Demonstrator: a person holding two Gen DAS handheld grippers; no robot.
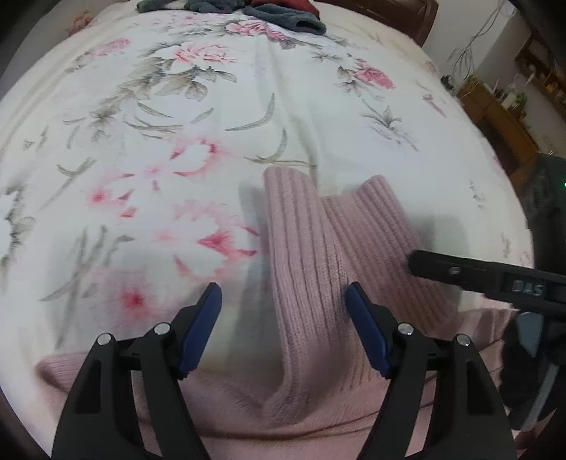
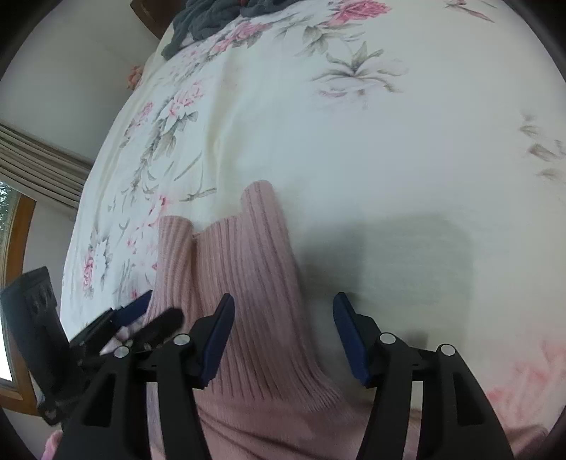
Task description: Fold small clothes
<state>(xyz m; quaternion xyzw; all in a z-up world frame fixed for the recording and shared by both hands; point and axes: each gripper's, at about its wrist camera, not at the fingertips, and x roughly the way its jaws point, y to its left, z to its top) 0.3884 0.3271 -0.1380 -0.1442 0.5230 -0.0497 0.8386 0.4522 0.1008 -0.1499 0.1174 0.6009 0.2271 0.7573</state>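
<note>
A pink ribbed knit garment (image 1: 311, 254) lies on the floral bedsheet (image 1: 177, 106), its sleeves folded in over the body. My left gripper (image 1: 284, 293) hovers open just above the left folded sleeve, holding nothing. In the right wrist view the same pink garment (image 2: 247, 276) fills the lower middle. My right gripper (image 2: 283, 304) is open over the garment's right edge, empty. The other gripper (image 2: 148, 311) shows at the left of that view, and a black finger of the right one (image 1: 477, 276) enters the left wrist view from the right.
A heap of dark grey and red clothes (image 1: 283, 14) lies at the far end of the bed, seen also as a grey pile (image 2: 212, 17). Wooden furniture (image 1: 502, 116) stands right of the bed. A window frame and curtain (image 2: 21, 212) are at the left.
</note>
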